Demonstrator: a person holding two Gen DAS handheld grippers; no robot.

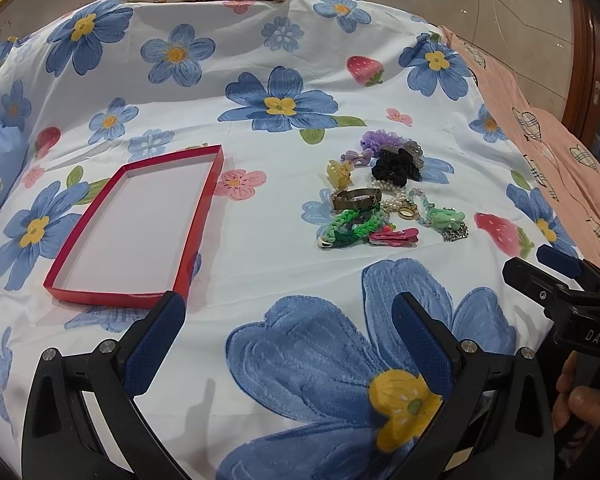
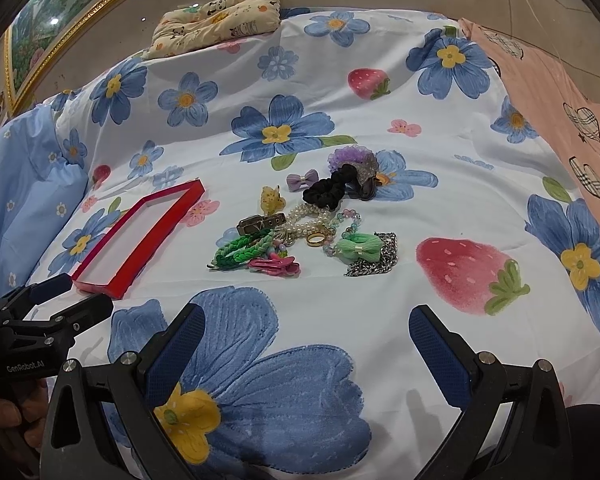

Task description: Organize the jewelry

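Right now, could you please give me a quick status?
Both hand-held grippers, left and right, open, empty. Jewelry pile untouched beside red tray. Nothing in the way.

My shallow red tray (image 1: 82, 294) lies empty on the bed, jewelry heap (image 2: 300, 228) tangled just right of it.

A white bedsheet (image 2: 340, 292) printed with blue flowers and pink strawberries covers the bed. A cream panda-print cushion (image 2: 220, 16) lies at 12 o'clock, a pale blue pillow (image 2: 24, 200) at 9 o'clock and a pink quilt (image 2: 572, 92) with plaid hearts at 2 o'clock. A gold-framed painting (image 2: 40, 28) hangs at 10 o'clock.
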